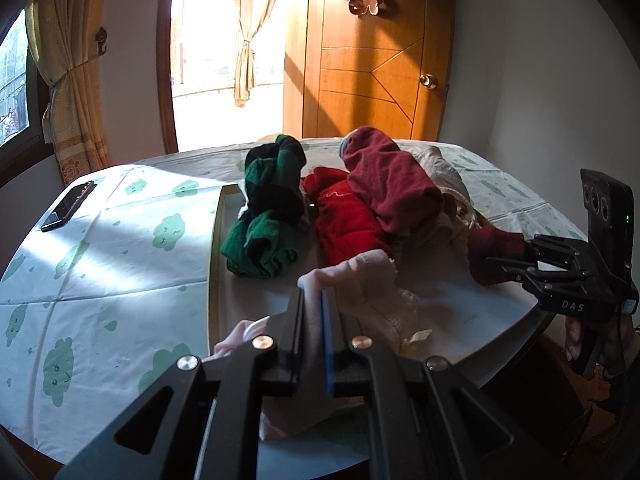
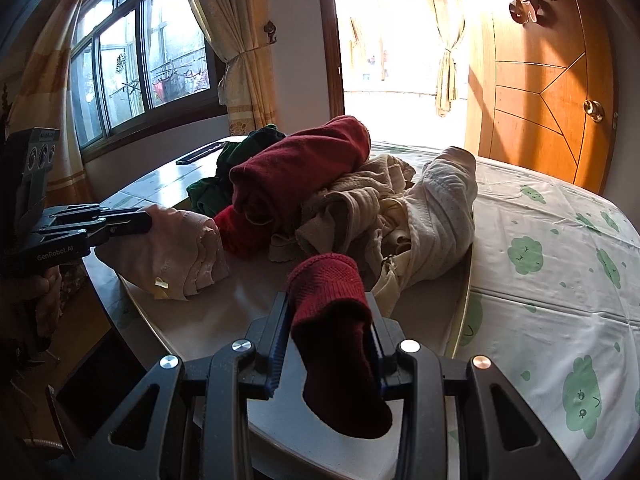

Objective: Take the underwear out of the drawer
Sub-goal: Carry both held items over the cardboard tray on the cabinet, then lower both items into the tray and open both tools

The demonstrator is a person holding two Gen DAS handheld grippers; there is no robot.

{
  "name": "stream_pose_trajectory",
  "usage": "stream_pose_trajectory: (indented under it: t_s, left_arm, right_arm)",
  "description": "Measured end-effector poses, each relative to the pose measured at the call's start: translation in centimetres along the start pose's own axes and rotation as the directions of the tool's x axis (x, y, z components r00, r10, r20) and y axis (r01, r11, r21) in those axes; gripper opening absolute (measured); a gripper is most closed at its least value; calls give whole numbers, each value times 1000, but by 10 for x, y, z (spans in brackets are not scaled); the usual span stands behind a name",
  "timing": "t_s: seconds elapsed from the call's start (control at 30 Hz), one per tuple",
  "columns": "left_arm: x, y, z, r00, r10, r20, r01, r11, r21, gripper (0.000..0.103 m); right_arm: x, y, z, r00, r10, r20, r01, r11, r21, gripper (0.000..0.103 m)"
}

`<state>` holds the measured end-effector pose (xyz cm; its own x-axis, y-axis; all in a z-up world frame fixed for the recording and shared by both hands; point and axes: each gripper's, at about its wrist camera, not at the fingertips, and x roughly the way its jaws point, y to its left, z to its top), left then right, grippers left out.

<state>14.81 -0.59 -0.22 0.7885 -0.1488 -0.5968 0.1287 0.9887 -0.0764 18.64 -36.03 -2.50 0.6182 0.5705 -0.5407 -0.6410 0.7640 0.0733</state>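
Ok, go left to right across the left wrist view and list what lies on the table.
Phone → green and black garment → bright red garment → dark maroon roll → small maroon piece held in the right gripper.

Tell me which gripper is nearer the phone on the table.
Left. The left gripper holds pink underwear on the phone's side; the right gripper is farther away.
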Motion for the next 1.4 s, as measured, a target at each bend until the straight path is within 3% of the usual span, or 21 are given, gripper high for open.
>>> stream_pose_trajectory:
  t_s: [0.87,1.1,1.27,1.4]
  left_arm:
    - [29,-12,-6,998,36,-58,-34,998,50,7]
    - [31,-12,-9,998,43,-55,-40,998,43,10]
    - [29,-13,-10,998,40,-48,-38,999,38,12]
    - [29,-13,-10,998,41,-47,-39,999,33,14]
  right_arm:
    - [1,-8,-11,1000,-7,3,7,1000,10,38]
    - [-1,0,-14,999,-31,9,31,999,-24,44]
    - [-4,7,-15,999,-33,13,34,999,-43,58]
    - [-3,8,-16,999,-36,16,36,998,-47,59]
